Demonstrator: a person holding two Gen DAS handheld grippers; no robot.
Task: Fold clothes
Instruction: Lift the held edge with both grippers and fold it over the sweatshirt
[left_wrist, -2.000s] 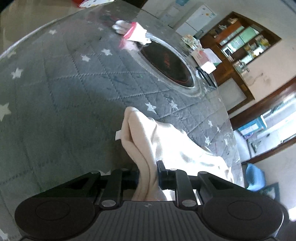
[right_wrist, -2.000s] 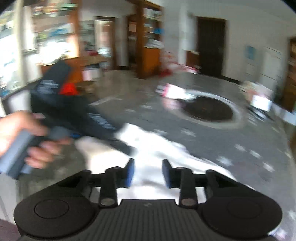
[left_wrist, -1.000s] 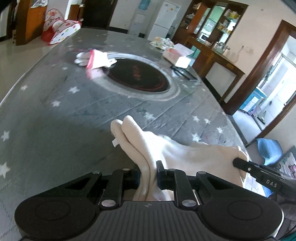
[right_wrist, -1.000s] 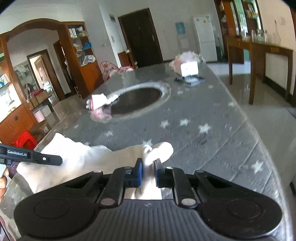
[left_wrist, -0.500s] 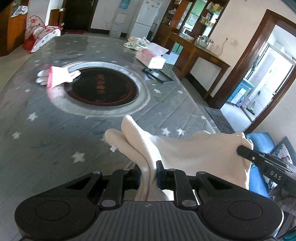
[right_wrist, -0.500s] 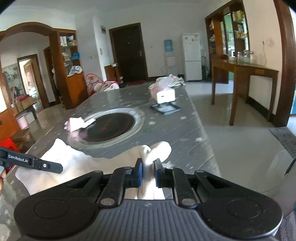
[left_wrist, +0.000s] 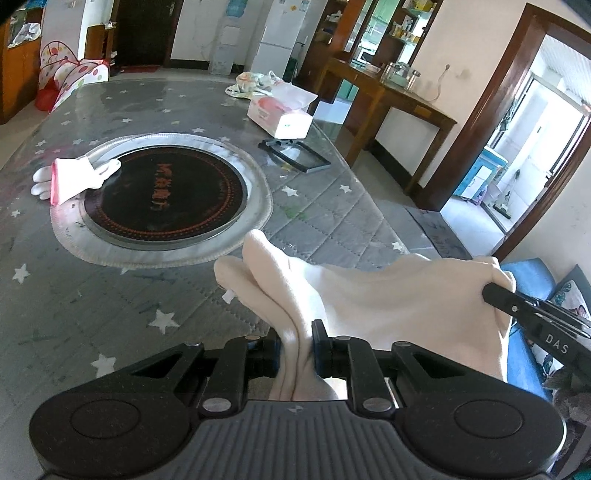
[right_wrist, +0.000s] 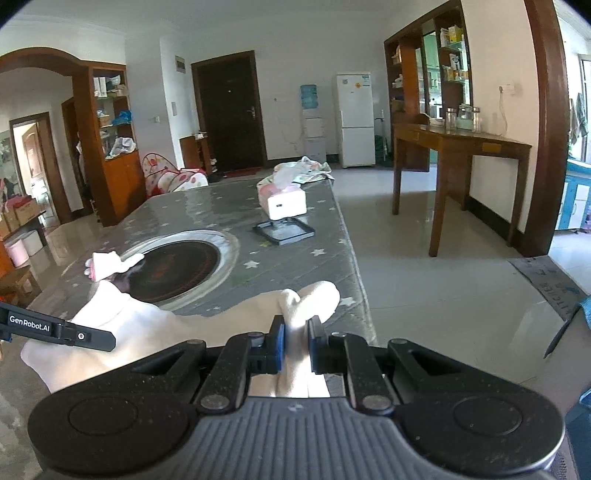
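Two grippers, left gripper (left_wrist: 297, 349) and right gripper (right_wrist: 295, 345), clamp opposite corners of cream garment (left_wrist: 388, 295), stretched crosswise above table (left_wrist: 92, 295).

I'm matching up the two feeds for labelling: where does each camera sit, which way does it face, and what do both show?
Left wrist: on the left gripper, looking down its fingers across the table at the round cooktop and tissue box; the right gripper's tip enters from the right.
Right wrist: on the right gripper, facing along the table toward the dark door and fridge; the left gripper's tip enters from the left.
Shared: the cream garment pinched by both, cooktop, tissue box.
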